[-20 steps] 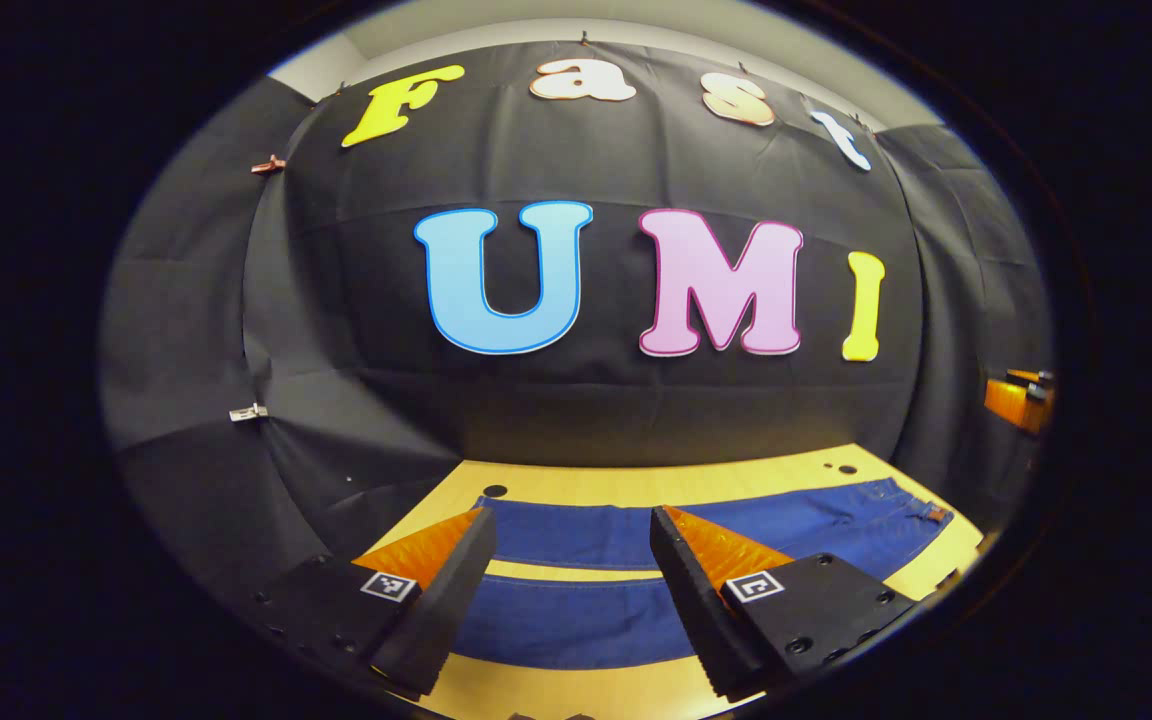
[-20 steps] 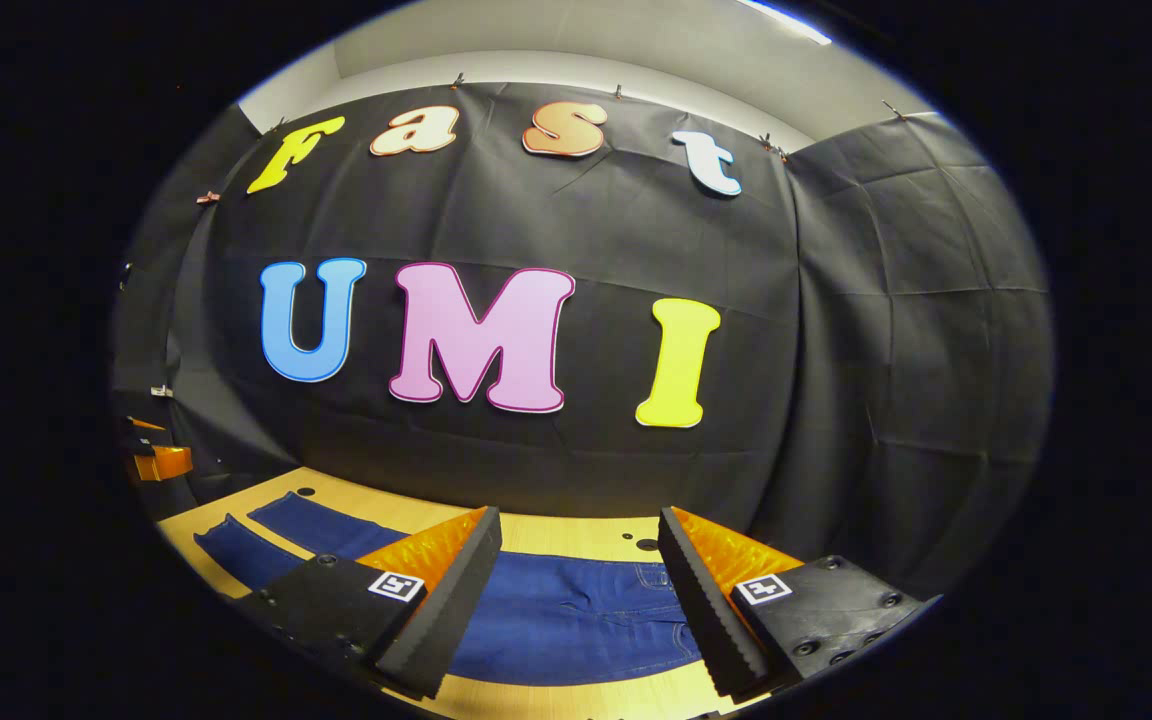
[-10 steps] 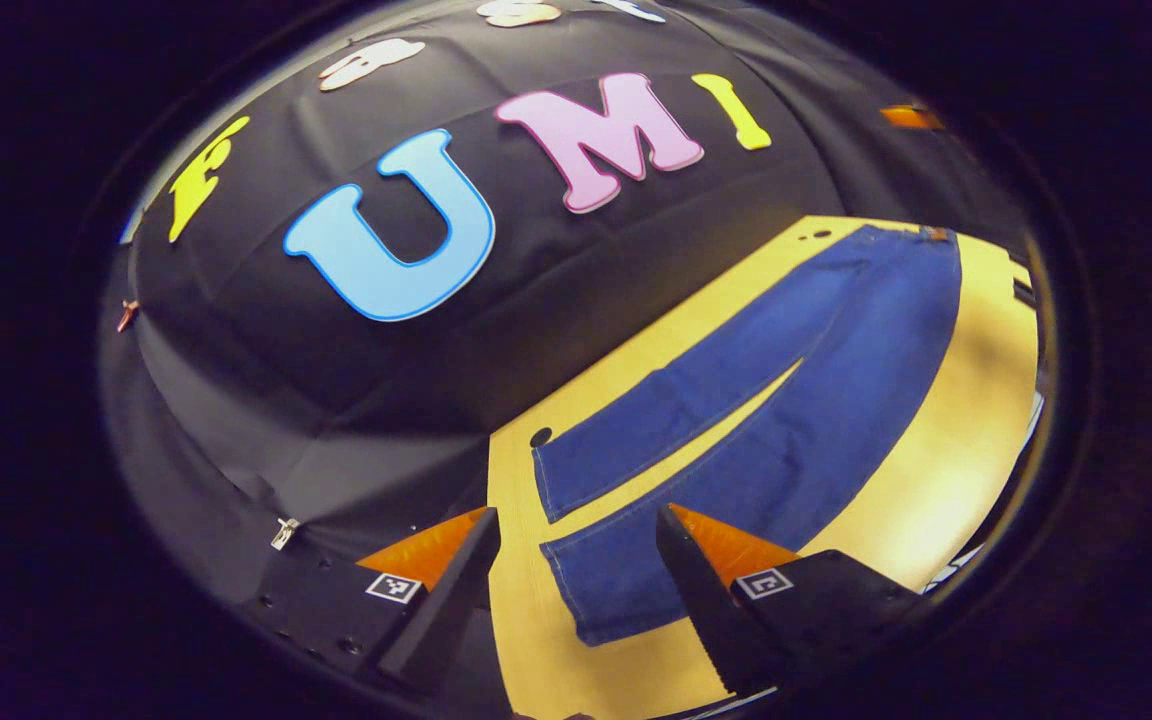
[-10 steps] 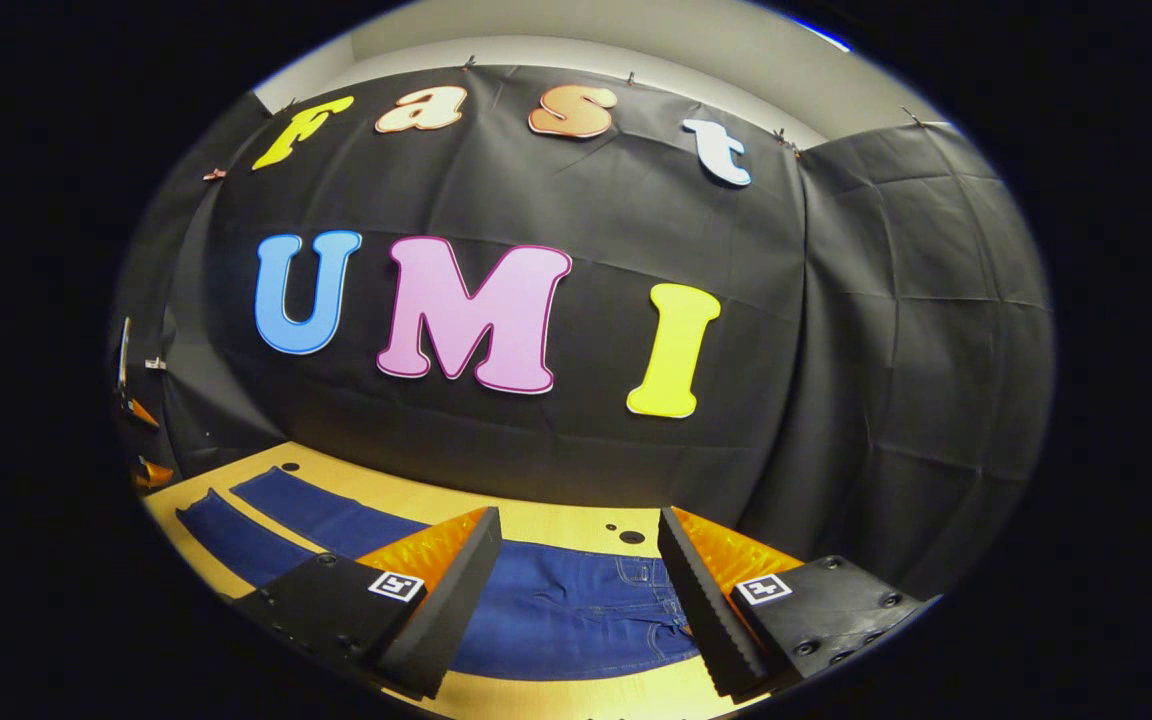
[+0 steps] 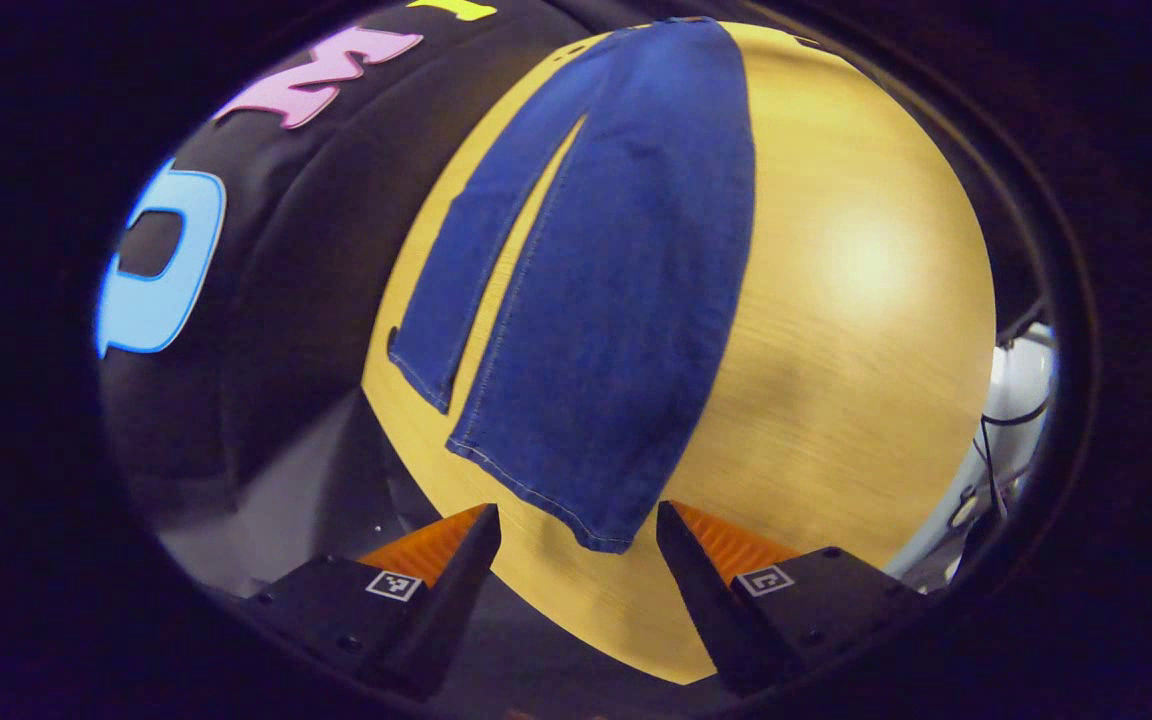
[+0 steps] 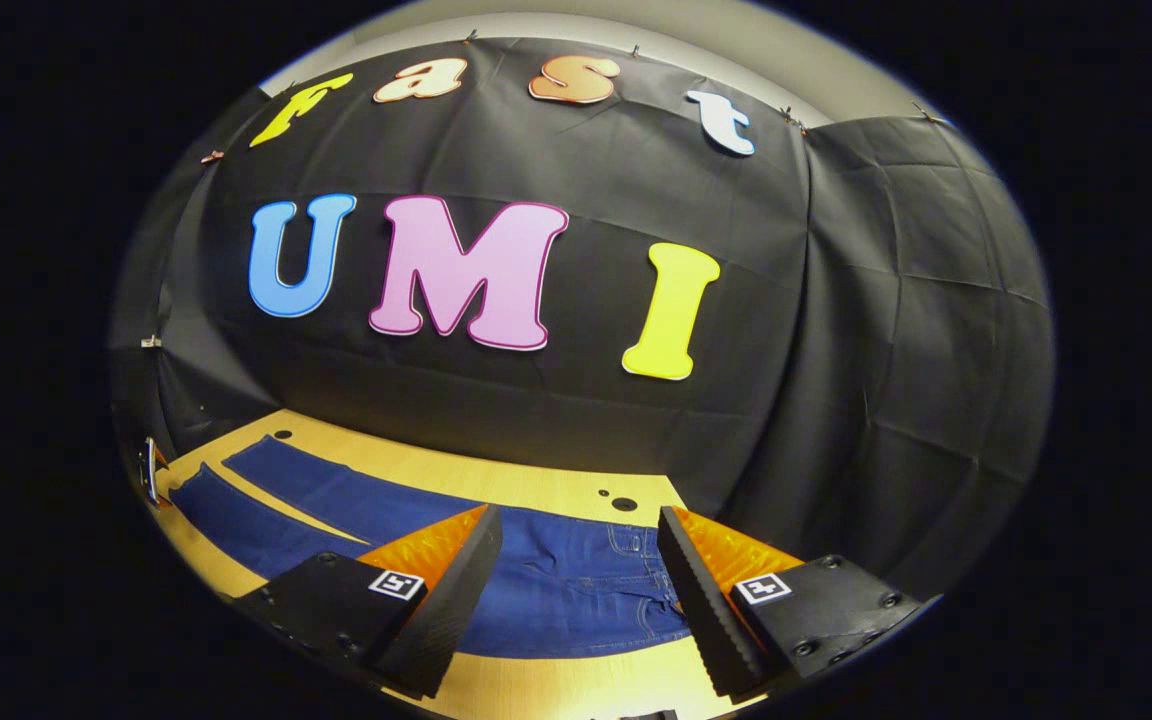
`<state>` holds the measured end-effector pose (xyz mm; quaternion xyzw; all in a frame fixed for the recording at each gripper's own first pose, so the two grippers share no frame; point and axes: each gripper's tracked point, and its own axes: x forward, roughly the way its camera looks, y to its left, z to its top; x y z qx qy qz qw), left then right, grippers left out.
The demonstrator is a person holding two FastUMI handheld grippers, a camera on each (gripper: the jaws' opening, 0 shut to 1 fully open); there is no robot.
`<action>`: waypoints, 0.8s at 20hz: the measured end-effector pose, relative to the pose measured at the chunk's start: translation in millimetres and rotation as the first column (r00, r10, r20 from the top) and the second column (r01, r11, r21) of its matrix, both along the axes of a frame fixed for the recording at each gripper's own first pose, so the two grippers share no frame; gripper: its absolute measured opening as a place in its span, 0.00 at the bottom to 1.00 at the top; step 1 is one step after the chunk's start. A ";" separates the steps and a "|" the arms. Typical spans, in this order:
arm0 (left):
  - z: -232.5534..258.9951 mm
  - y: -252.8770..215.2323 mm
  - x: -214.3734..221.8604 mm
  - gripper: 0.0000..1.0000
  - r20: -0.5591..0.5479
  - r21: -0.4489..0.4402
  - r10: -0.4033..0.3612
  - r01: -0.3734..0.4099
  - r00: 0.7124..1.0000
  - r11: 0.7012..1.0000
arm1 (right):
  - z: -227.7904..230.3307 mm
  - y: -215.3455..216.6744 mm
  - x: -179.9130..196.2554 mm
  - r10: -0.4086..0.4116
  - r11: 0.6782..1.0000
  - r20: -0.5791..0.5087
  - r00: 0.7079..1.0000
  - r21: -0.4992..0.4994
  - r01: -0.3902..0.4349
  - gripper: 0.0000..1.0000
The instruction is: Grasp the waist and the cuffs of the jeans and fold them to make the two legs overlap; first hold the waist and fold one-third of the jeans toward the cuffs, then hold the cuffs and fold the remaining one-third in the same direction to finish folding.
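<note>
Nothing of the folding had been done yet, as far as I could judge. The jeans [image 5: 596,270] lay spread flat on the wooden tabletop [image 5: 836,300], full length, with the two legs side by side and a narrow wedge of bare wood showing between them. No leg lay over the other, and no crease or doubled layer showed anywhere along them.

The left gripper [image 5: 578,540] hung above the cuff end, looking down the length of the trousers. Its jaws stood apart with nothing between them, and the hem of the nearer leg [image 5: 556,480] sat just ahead of the gap, not touched by either finger. The farther leg [image 5: 456,270] ended a little beyond it, near the edge of the tabletop beside the black cloth wall.

In the right gripper view the right gripper [image 6: 580,555] was poised over the waist [image 6: 626,580], where the stitching and pockets showed. Its jaws were likewise spread and held nothing; they looked clear of the denim, though how high above it I could not tell.

So both hands seemed placed for the opening grasp, one at the cuffs and one at the waist. All was left: bringing the legs together, the fold from the waist, then the fold from the cuffs.
</note>
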<state>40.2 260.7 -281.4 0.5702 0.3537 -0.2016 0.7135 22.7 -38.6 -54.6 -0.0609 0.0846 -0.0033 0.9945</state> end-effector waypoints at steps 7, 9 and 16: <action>-15.3 9.1 35.6 0.90 -0.074 0.050 -0.054 0.057 0.996 0.997 | -21.3 -30.7 -3.7 -0.064 0.996 -0.042 0.997 -0.067 0.061 0.96; -18.6 5.5 41.8 0.84 -0.123 0.033 -0.062 0.066 0.990 0.997 | -22.5 -42.2 -1.5 -0.083 0.991 -0.037 0.996 -0.112 0.079 0.96; -28.4 5.7 41.5 0.53 -0.277 -0.023 0.015 -0.022 0.961 0.999 | -19.1 -80.4 25.4 -0.105 0.961 -0.011 0.994 -0.258 0.099 0.96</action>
